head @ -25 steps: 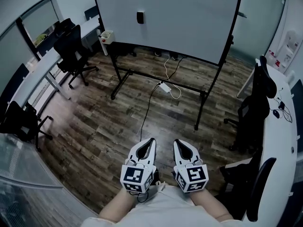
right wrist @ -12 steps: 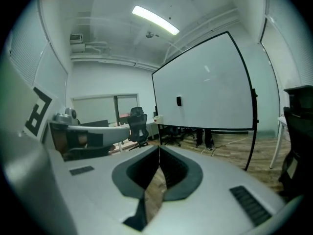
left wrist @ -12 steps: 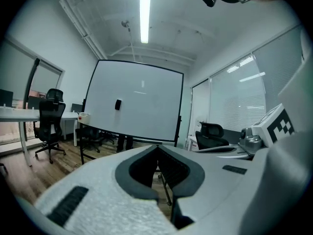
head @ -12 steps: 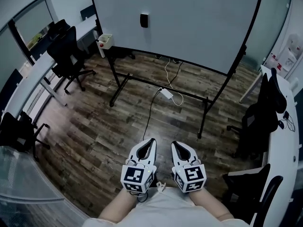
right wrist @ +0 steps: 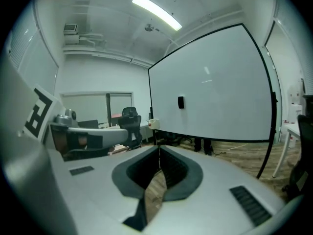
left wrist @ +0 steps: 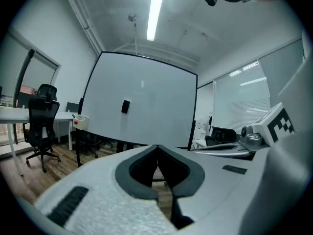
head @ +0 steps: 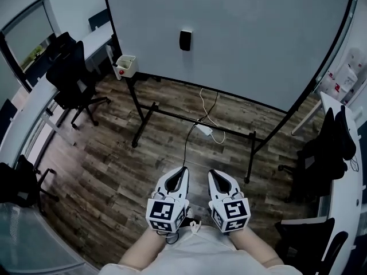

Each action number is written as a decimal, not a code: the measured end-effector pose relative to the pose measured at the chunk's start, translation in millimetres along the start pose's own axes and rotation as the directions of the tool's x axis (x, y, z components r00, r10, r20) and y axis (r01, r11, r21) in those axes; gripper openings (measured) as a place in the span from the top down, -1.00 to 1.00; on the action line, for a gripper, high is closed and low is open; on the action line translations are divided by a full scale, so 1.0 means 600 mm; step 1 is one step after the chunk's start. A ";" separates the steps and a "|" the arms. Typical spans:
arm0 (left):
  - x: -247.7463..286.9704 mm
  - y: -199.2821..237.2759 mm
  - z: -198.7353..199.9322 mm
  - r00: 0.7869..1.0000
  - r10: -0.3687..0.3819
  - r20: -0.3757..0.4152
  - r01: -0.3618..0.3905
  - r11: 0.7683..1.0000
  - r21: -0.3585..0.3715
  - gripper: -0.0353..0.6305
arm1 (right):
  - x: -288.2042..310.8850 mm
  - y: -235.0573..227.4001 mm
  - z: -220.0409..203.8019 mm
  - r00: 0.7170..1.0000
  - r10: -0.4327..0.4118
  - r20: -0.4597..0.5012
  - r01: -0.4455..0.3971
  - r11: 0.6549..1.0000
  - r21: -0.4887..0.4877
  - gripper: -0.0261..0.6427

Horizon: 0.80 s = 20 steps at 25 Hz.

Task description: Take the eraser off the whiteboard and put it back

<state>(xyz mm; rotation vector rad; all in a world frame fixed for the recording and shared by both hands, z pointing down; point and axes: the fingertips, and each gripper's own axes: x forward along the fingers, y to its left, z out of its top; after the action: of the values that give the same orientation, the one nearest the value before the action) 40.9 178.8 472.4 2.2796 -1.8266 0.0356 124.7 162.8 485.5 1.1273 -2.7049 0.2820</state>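
Note:
A small black eraser [head: 185,40] sticks to the large whiteboard [head: 258,44], left of its middle. It also shows as a dark block in the left gripper view [left wrist: 125,106] and in the right gripper view [right wrist: 181,102]. My left gripper [head: 183,170] and right gripper [head: 211,172] are held side by side close to my body, both pointing at the board from well back. The tips of each pair of jaws meet, with nothing between them, in the left gripper view [left wrist: 157,147] and the right gripper view [right wrist: 159,148].
The board stands on a black frame with feet [head: 137,137] on the wood floor. A white cable and adapter [head: 203,129] lie under it. A small white box [head: 124,66] hangs at its left post. Office chairs [head: 69,76] and desks flank both sides [head: 327,153].
The whiteboard and eraser have grown larger and nearer in the head view as I moved toward them. Both grippers keep their place before my body, still shut.

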 end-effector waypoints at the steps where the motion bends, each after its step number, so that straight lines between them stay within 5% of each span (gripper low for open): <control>1: 0.010 0.016 0.008 1.000 -0.001 -0.001 0.001 1.000 0.004 0.84 | 0.018 0.002 0.008 1.000 -0.001 0.003 0.001 1.000 0.001 0.84; 20: 0.239 0.233 0.037 0.997 0.046 -0.059 -0.046 0.999 0.005 0.84 | 0.346 -0.053 0.074 0.997 0.072 -0.031 -0.072 0.997 0.002 0.84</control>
<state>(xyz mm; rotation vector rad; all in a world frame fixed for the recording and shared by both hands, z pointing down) -64.3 8.6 494.7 2.2151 -1.8505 0.1127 -0.4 -11.2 498.3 1.0192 -2.7223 0.3093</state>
